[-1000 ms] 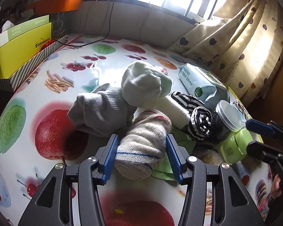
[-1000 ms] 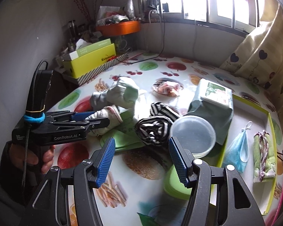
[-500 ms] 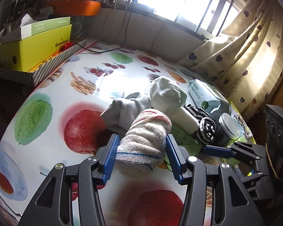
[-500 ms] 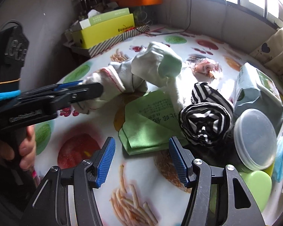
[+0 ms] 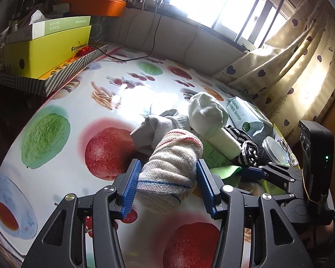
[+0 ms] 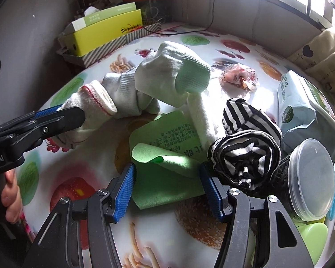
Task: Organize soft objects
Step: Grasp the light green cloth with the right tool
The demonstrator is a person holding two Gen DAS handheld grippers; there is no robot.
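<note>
My left gripper [image 5: 167, 184] is shut on a cream knitted sock roll [image 5: 170, 167] with red and blue trim, held above the fruit-print table; it also shows in the right wrist view [image 6: 87, 114]. My right gripper [image 6: 167, 188] is open, its jaws on either side of a folded green cloth [image 6: 167, 178] lying on the table. Behind lie a grey sock [image 5: 154, 129], a white and mint sock [image 6: 174, 76] and a black-and-white striped roll [image 6: 248, 151].
A yellow box [image 5: 49, 49] sits in a striped tray at the far left. A pale blue packet [image 6: 306, 109], a clear-lidded jar [image 6: 310, 178] and a green container [image 6: 312, 236] crowd the right. A pink wrapper [image 6: 239, 77] lies farther back.
My left gripper has lifted the cream sock roll away from the pile and drawn back. My right gripper has moved forward and down until its jaws straddle the green cloth.
</note>
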